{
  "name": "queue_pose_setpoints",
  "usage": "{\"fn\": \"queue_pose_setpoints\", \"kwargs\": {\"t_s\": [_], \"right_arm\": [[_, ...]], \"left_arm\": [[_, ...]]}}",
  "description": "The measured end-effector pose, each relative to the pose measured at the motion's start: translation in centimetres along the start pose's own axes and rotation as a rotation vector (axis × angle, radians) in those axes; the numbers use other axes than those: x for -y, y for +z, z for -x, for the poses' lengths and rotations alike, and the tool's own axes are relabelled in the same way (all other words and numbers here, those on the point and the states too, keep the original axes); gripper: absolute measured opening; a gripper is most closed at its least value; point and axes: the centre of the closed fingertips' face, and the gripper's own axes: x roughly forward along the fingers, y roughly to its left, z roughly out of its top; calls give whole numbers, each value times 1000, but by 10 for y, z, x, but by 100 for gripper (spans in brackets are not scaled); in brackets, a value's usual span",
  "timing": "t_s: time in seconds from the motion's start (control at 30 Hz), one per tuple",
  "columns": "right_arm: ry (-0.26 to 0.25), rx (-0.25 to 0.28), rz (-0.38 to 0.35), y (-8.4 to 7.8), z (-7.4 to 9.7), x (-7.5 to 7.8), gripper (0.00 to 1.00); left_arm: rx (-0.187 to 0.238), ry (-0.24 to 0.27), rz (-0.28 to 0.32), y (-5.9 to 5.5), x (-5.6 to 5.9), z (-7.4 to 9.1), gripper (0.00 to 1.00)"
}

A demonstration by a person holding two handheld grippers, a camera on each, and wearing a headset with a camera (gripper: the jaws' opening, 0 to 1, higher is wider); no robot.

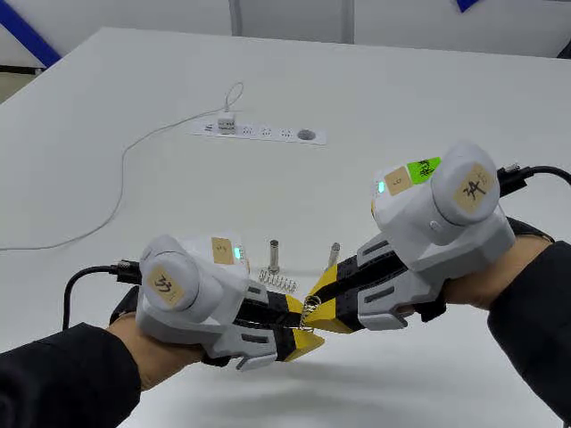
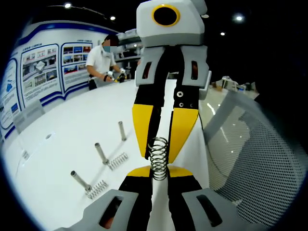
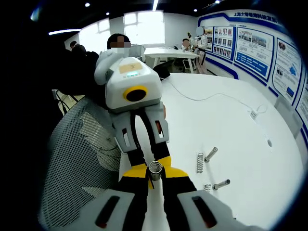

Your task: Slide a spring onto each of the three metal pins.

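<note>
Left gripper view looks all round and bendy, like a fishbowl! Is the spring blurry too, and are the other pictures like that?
Left gripper view: the fisheye lens curves the table edge, yet the spring looks sharp. Right gripper view: the same bending, plus bright glare from the window and ceiling lights. Head view: straight lines, with soft grey shadows on the table.

Likely a lab showroom: wall display boards (image 2: pixel 38 72), white worktables (image 1: pixel 401 89).

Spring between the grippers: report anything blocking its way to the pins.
Nothing visible blocks it. The pins stand bare and upright beyond the spring; loose springs lie flat beside two of them, not over them.
</note>
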Motion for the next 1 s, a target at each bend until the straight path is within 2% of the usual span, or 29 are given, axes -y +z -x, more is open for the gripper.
{"fn": "queue_pose_setpoints", "kwargs": {"t_s": [0.37, 0.47, 0.57, 0.83, 1.0], "right_arm": [[-6, 17, -18, 2, 1, -1, 11], [-14, 24, -26, 3, 3, 2, 11], [-26, 34, -36, 2, 7, 5, 11], [-86, 62, -74, -2, 24, 21, 12], [-150, 80, -99, -7, 38, 36, 12]], "left_arm": [[6, -2, 14, 2, 1, 0, 12], [10, 2, 36, 3, 1, 0, 23], [15, 9, 34, 4, 0, 2, 25], [33, 52, 57, 6, -10, 15, 33], [42, 82, 68, 5, -16, 24, 36]]}}
